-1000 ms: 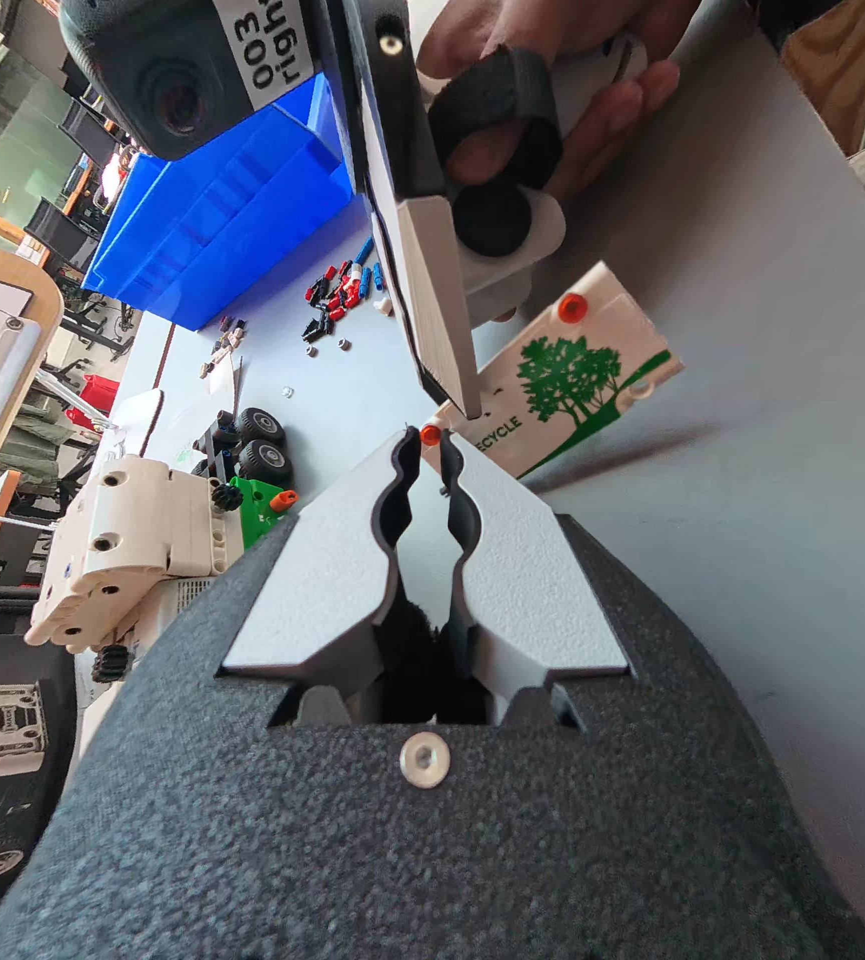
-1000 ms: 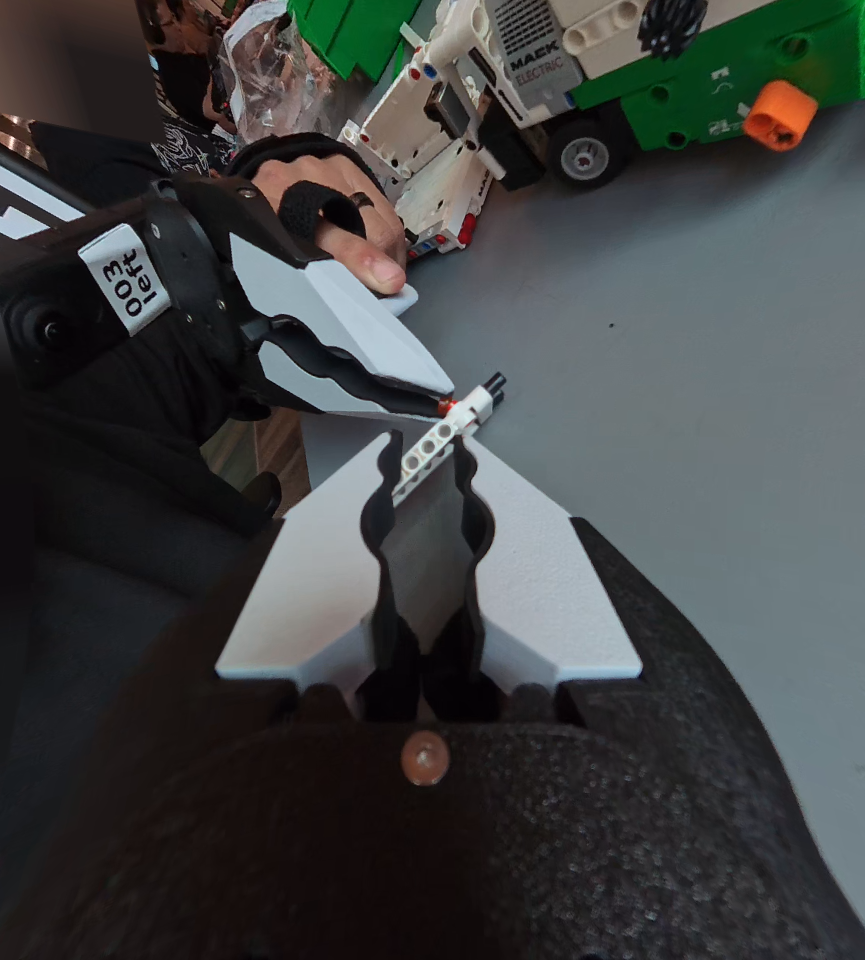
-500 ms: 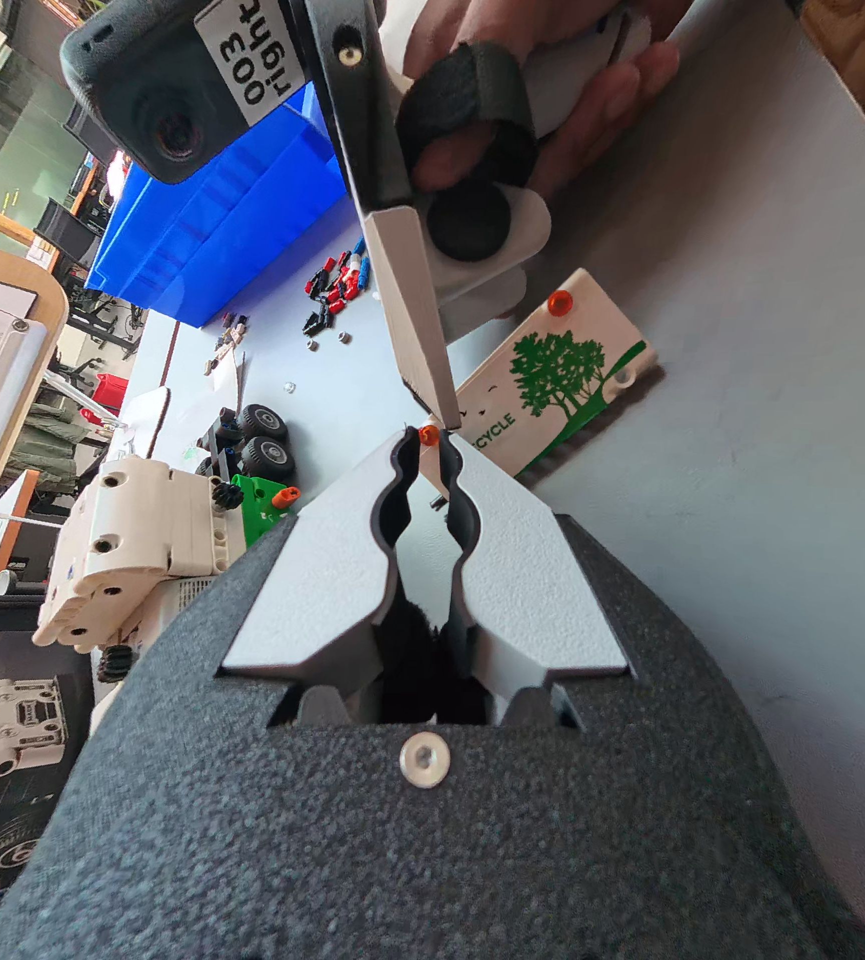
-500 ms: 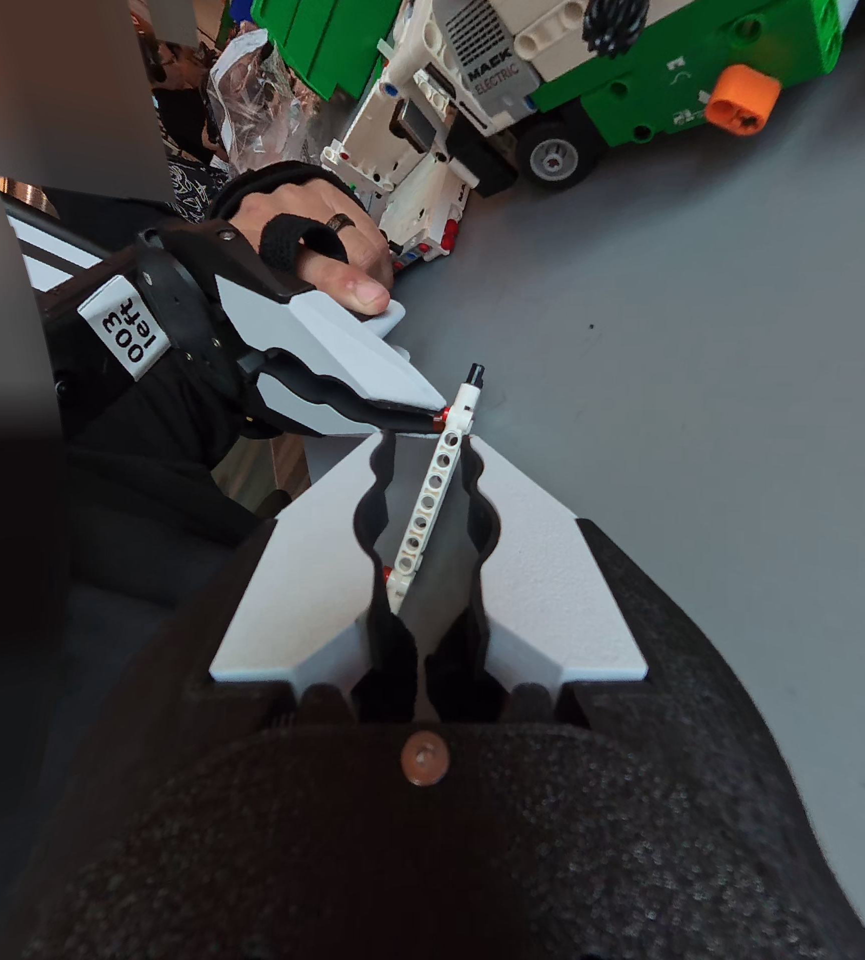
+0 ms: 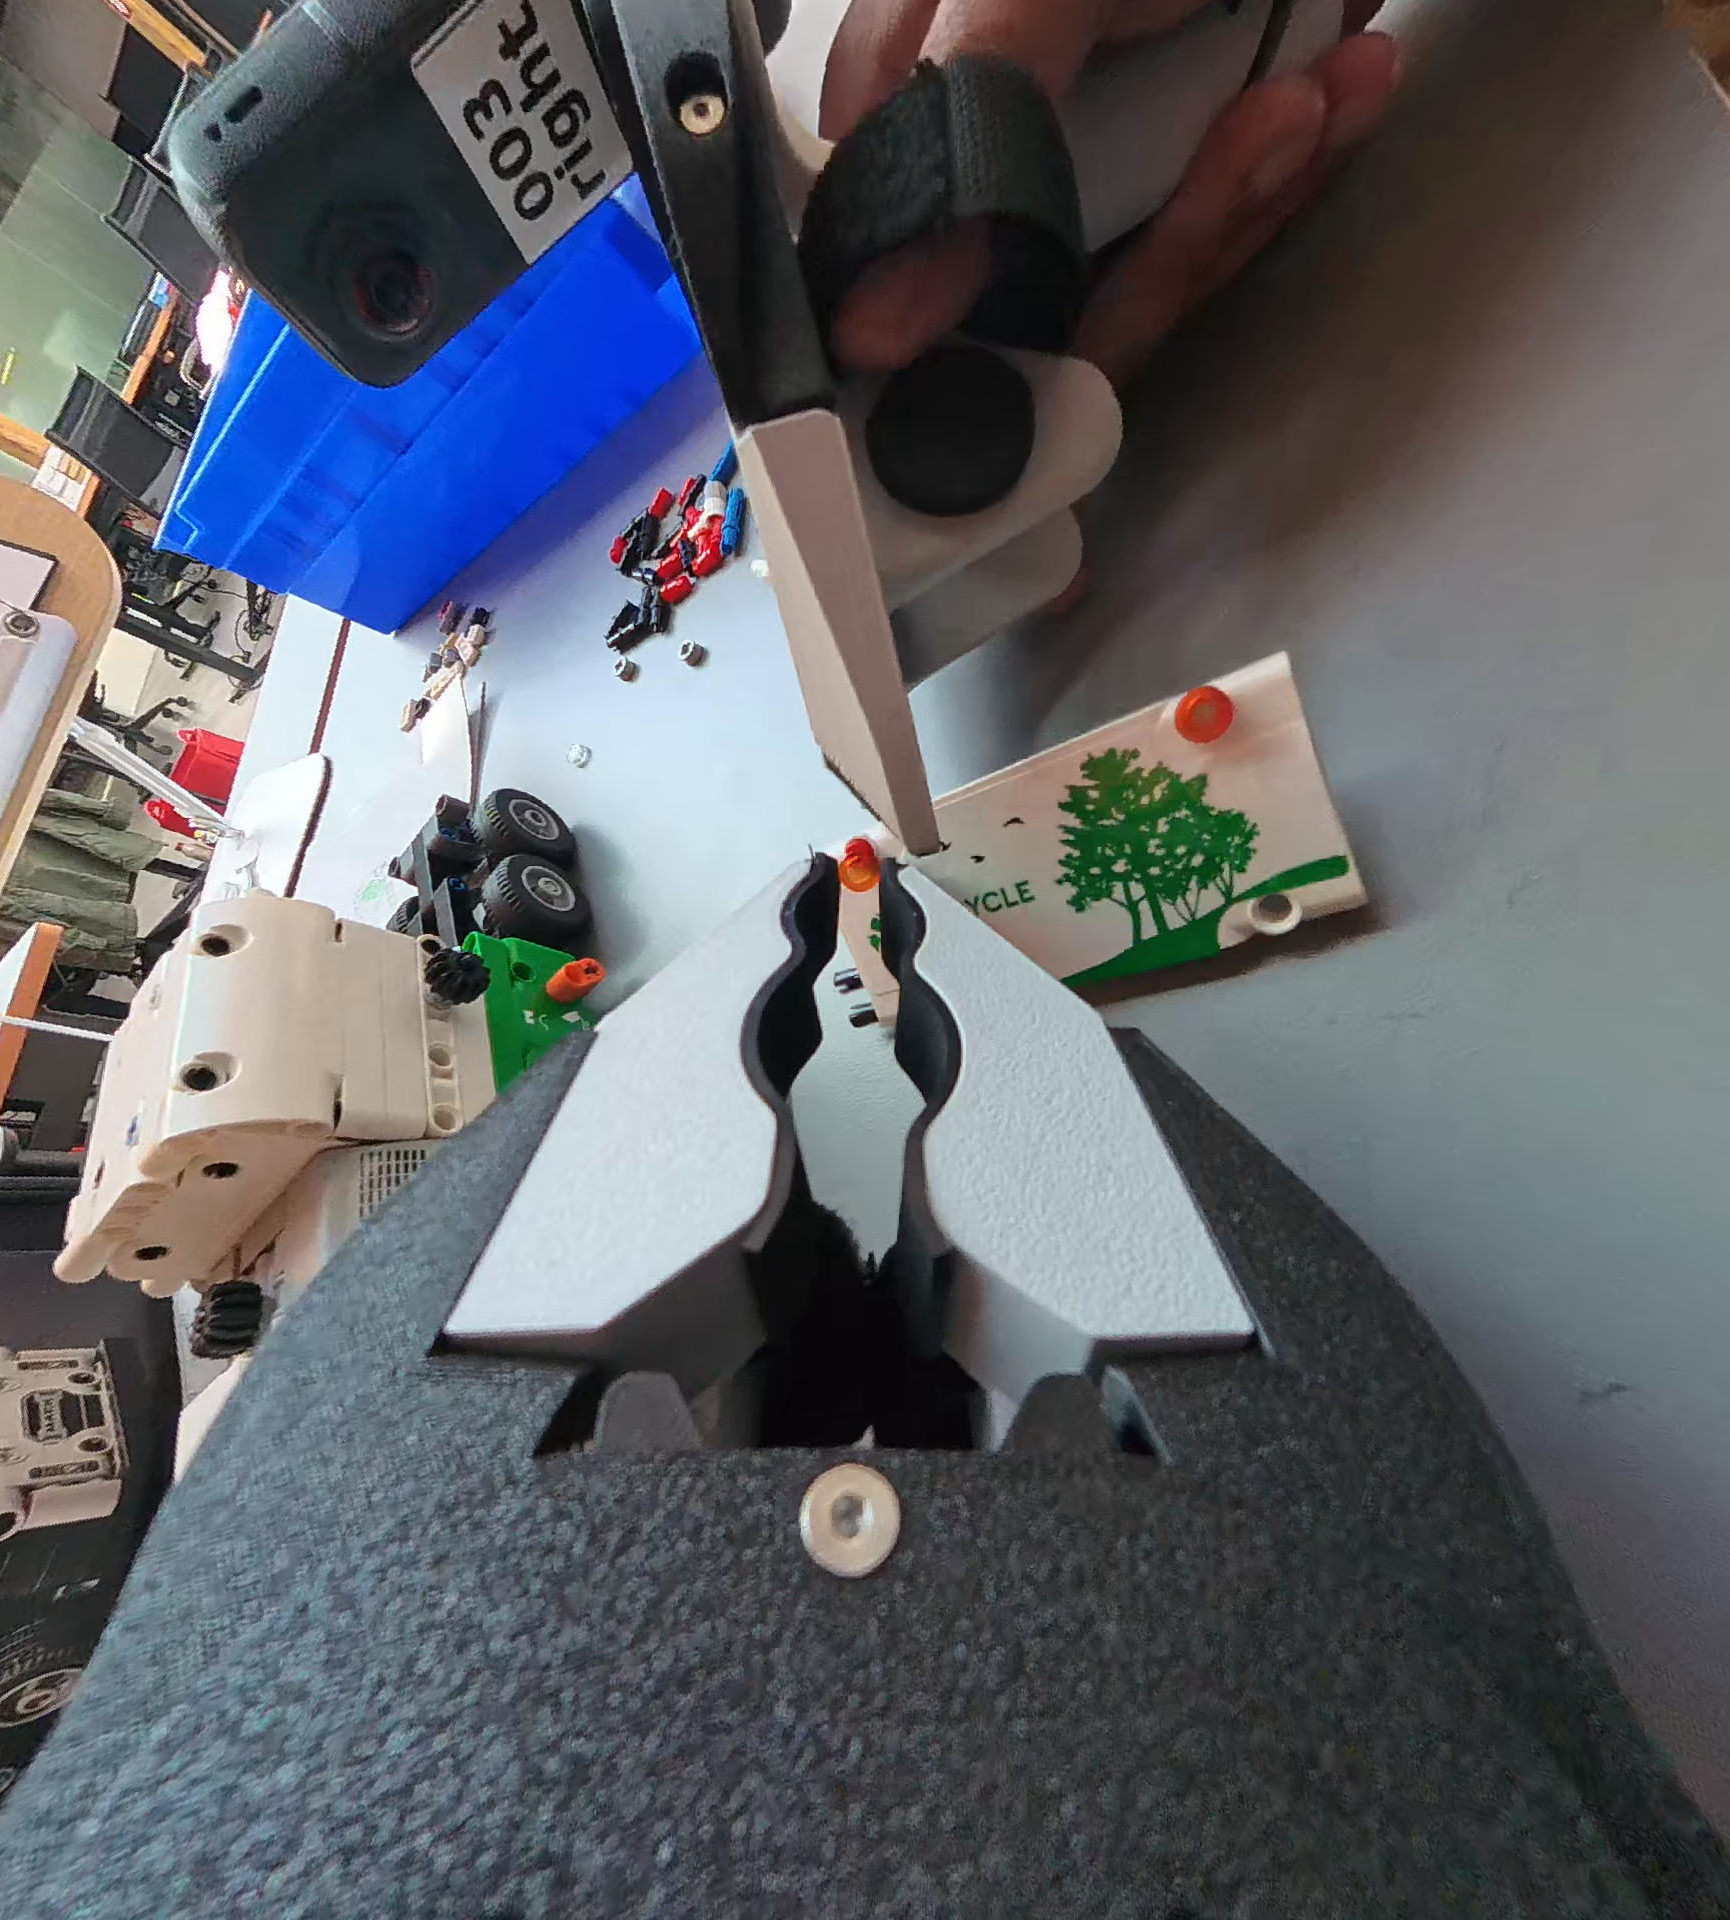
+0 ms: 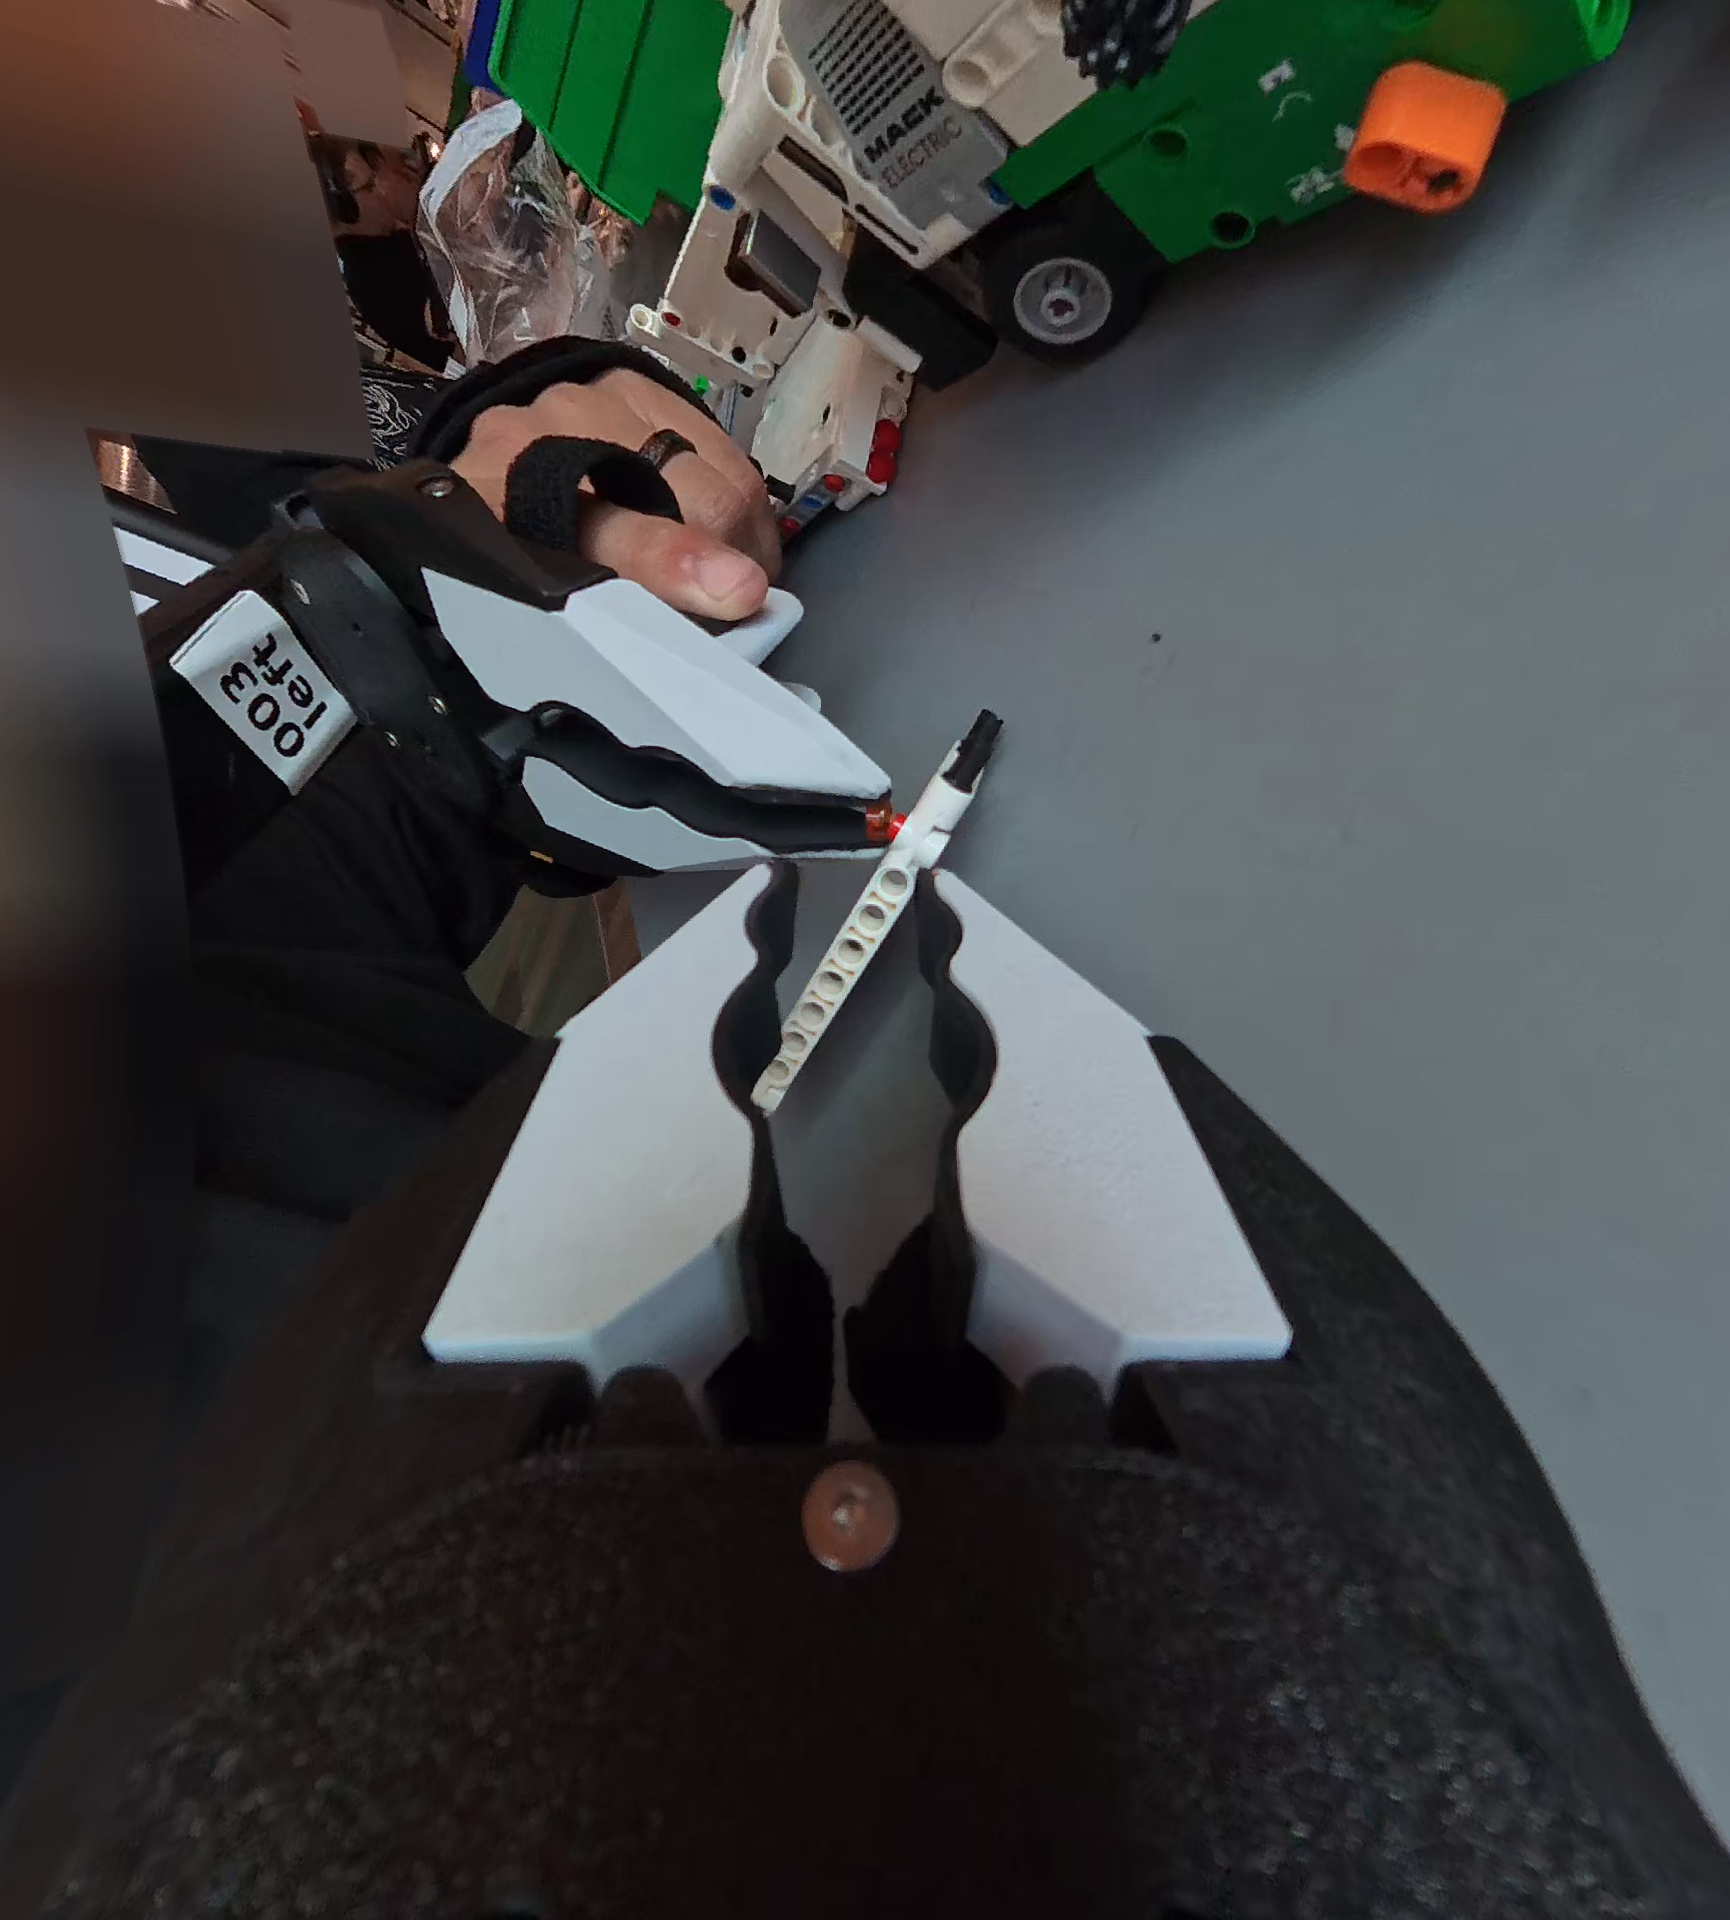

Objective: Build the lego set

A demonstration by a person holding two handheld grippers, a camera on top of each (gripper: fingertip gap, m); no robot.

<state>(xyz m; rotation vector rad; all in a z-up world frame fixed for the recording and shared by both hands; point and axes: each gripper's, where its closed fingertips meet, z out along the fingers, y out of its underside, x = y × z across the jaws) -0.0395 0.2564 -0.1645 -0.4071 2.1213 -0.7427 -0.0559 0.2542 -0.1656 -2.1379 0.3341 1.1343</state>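
Observation:
My left gripper (image 5: 859, 875) is shut on a small orange round stud (image 5: 859, 868) at its very tips. The right wrist view shows the left gripper (image 6: 871, 826) pressing that stud (image 6: 880, 821) against the upper end of a white panel. The panel (image 5: 1152, 831) bears a green tree print, with another orange stud (image 5: 1204, 715) at its far corner. My right gripper (image 6: 856, 878) is shut on the panel, seen edge-on as a holed white strip (image 6: 845, 966) slanting between its fingers. The right gripper's fingertip (image 5: 918, 831) rests on the panel's top edge.
A green and white toy truck (image 6: 1048, 156) lies on the grey table (image 6: 1360, 727), also showing in the left wrist view (image 5: 269, 1060). A wheeled chassis (image 5: 518, 862), loose small pieces (image 5: 674, 561) and a blue bin (image 5: 445, 436) lie farther off. My left and right fingertips are right by each other.
The right gripper has come lower with the panel, which has swung in its grasp from a flat slant to steeper. The left gripper keeps the orange stud against the panel's corner.

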